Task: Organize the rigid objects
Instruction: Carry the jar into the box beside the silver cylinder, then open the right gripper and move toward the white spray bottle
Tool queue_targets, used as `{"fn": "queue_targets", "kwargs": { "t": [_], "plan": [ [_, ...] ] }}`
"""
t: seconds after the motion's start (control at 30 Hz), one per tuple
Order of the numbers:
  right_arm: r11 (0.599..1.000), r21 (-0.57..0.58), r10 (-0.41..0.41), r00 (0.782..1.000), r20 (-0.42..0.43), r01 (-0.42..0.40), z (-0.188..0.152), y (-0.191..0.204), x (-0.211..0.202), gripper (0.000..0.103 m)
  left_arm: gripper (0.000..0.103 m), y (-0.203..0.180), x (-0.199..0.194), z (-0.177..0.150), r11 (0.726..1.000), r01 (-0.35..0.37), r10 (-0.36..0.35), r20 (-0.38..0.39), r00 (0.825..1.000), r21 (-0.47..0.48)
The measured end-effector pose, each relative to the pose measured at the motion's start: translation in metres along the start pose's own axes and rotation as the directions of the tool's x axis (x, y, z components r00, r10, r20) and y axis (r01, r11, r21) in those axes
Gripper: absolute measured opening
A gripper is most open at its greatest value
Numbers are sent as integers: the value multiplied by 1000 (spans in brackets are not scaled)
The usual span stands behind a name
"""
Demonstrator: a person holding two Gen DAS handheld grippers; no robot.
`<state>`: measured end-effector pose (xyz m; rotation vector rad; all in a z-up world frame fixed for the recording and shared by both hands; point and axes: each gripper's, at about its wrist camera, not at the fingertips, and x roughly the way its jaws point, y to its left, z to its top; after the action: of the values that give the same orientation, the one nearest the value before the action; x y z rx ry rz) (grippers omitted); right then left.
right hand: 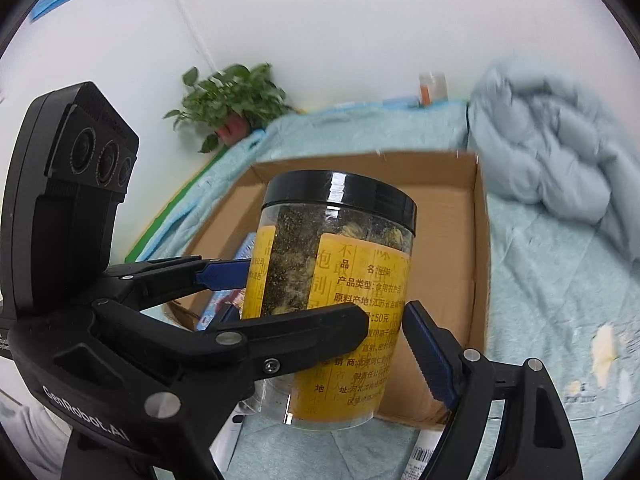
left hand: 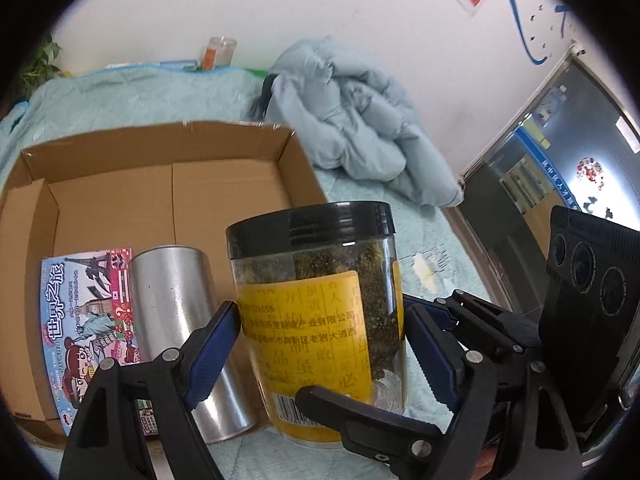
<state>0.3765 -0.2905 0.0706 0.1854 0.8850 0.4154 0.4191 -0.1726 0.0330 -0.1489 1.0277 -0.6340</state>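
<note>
Both grippers clamp one clear jar [left hand: 320, 312] from crossing directions. The left gripper [left hand: 320, 344] presses its blue pads [left hand: 218, 344] against the jar's yellow-labelled wall; the right gripper [right hand: 320, 320] closes on the same jar [right hand: 332, 300], one black finger crossing its front. The jar, black-lidded and filled with dried flowers, stands upright and seems lifted clear of the pale-green bedcover [right hand: 540, 300], just outside the near edge of the cardboard box [left hand: 160, 184]. Inside the box, against its near wall, lie a silver tin [left hand: 180, 320] and, touching it toward the near left corner, a picture-printed game box [left hand: 88, 312]. Judged progress: two items packed; the jar awaits placement in the vacant far half. A crumpled blue jacket [left hand: 360, 120] lies beyond the box's far right corner.
</note>
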Motion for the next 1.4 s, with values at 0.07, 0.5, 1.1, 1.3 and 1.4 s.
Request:
{"fn": "queue_targets", "kwargs": {
  "t": [0.07,0.5,1.1,1.3,1.4],
  "plan": [
    [1000,20,12,1000,-26,-11,-2,-10,14,81,84,4,11,-1,1000,-7,6,-33,999,-8],
    [995,89,46,990,-135,-34,-41,-33,61,80,84,18,49,-20,996,-71,61,-155,986,-58],
    [993,100,-62,995,-77,69,-51,-24,58,103,84,14,-61,-47,957,-284,270,184,945,53],
    [967,0,-250,953,171,254,-64,23,-17,103,87,18,-144,-63,882,-465,419,326,847,74],
    [937,-12,-338,916,217,349,-88,45,-37,103,88,15,-163,-81,847,-529,474,367,801,60]
  ]
}}
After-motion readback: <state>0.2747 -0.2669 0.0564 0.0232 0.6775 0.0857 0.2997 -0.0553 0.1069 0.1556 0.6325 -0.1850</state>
